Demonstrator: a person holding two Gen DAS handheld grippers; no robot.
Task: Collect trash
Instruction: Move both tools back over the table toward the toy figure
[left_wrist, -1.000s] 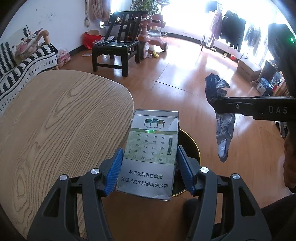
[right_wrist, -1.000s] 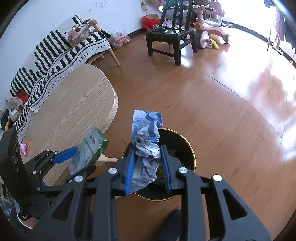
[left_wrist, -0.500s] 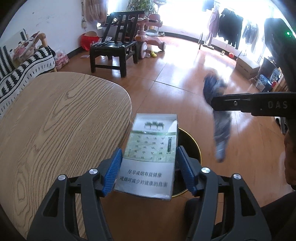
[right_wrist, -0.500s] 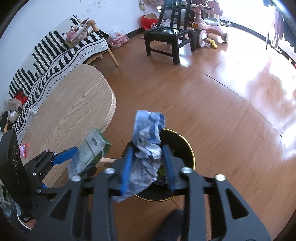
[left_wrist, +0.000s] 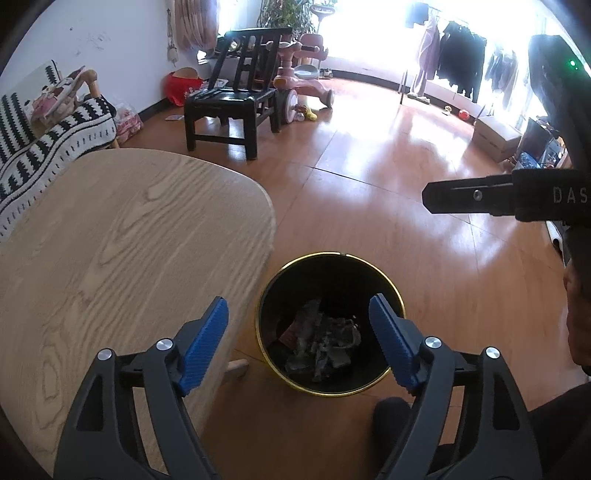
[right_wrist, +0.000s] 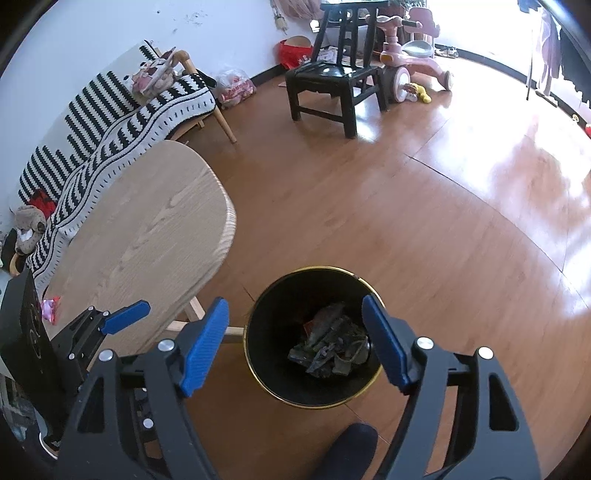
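Both tongs stood spread wide and empty above the round black waste bin with a gold rim (left_wrist: 330, 258). The left tongs (left_wrist: 301, 341) hung with their blue-padded fingers (left_wrist: 205, 345) on either side of the bin's mouth in the left wrist view, nothing between them. The right tongs (right_wrist: 295, 341) were likewise released, their pads framing the same bin (right_wrist: 312, 271) in the right wrist view.

Inside the bin lay a heap of crumpled grey and dark trash (left_wrist: 321, 341), with a scrap of red showing at one side; the same pile (right_wrist: 332, 350) sat low against the bin's floor in the right wrist view. What each piece was could not be told from here. The bin stood on the brown wooden floor just beside the rounded end of the pale oak worktop (left_wrist: 129, 240), close to one of its legs.

Judged from this, a good part of the collecting was done: trash was in the bin, and neither tool carried anything. The broad face of the worktop that showed was bare wood. One thing seemed left, though: a small pink and red wrapper (right_wrist: 50, 308) lay on the worktop near its far left edge in the right wrist view, partly behind the left tool's black body. It looked like a remaining piece to fetch. Whether more litter lay beyond the views could not be told.
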